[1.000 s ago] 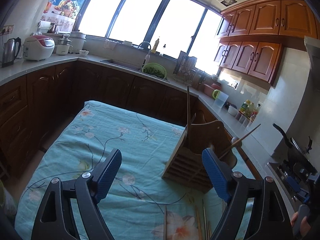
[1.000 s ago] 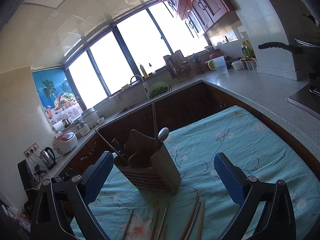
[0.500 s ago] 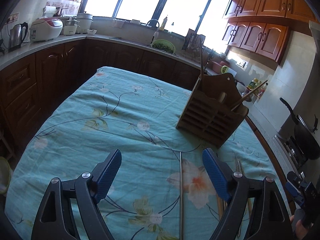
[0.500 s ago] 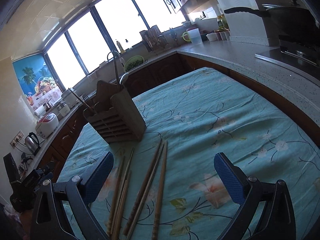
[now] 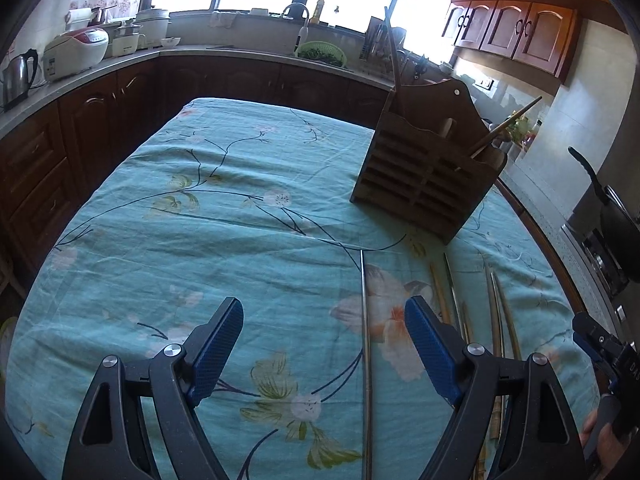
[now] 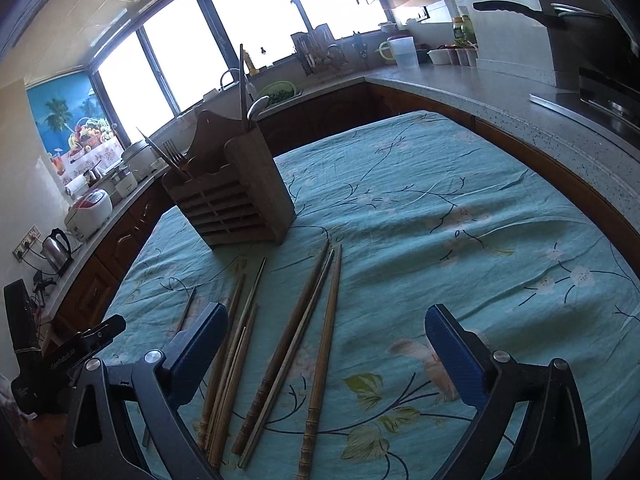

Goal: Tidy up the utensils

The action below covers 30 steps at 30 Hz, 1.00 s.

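Note:
A wooden utensil holder (image 5: pixel 428 168) stands on the teal floral tablecloth (image 5: pixel 224 216), with chopsticks, a fork and a spoon in it; it also shows in the right wrist view (image 6: pixel 236 196). A metal chopstick (image 5: pixel 366 344) lies between the jaws of my open, empty left gripper (image 5: pixel 324 332). Several wooden chopsticks (image 6: pixel 304 340) lie side by side between the jaws of my open, empty right gripper (image 6: pixel 324 340). More of the chopsticks (image 5: pixel 496 320) lie right of the left gripper.
Dark wood cabinets and a grey counter (image 6: pixel 500 92) ring the table. A rice cooker (image 5: pixel 76 52) and kettle (image 5: pixel 18 74) stand at the left. A pan on a stove (image 5: pixel 616 216) is at the right. The other gripper (image 6: pixel 64 356) shows at the left.
Both grippers have tilted down and pulled back from the holder toward the table's near side. The chopsticks on the cloth now lie between the jaws. Both stay open.

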### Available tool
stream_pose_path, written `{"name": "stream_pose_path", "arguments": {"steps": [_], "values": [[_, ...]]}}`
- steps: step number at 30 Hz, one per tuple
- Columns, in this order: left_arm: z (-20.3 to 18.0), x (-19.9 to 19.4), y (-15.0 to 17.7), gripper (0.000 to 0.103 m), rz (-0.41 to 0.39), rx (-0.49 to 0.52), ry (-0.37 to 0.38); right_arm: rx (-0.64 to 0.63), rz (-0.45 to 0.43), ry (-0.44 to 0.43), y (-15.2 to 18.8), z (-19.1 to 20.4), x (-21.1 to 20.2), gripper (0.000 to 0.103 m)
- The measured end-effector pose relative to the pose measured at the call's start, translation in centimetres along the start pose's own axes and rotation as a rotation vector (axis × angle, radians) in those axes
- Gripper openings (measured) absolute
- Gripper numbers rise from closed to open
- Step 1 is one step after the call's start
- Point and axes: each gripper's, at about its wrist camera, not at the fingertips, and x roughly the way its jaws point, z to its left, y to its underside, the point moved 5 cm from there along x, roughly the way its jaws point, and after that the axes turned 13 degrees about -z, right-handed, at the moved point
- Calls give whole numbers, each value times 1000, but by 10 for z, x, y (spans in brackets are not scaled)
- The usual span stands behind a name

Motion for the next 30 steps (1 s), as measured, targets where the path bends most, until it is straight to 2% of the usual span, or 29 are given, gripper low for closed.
{"name": "stream_pose_path", "arguments": {"steps": [3,5,11,16,22,30], "values": [[-3,9,2,81,14,12,1,-17,28,-3,3,5,9,84],[-7,21,4,81,32,23,3,-21,48,-12,5,8,16,69],[-21,51,7,76,100,83,22,-39,87,-32,2,17,40,46],[-31,74,7,63,147,127,45,-56,116,-28,-1,20,66,36],[-37,98,3,58,184,134,63,-65,154,-25,-4,20,97,27],[-46,125,2,45,221,179,74,-79,225,18,-1,16,131,26]]}}
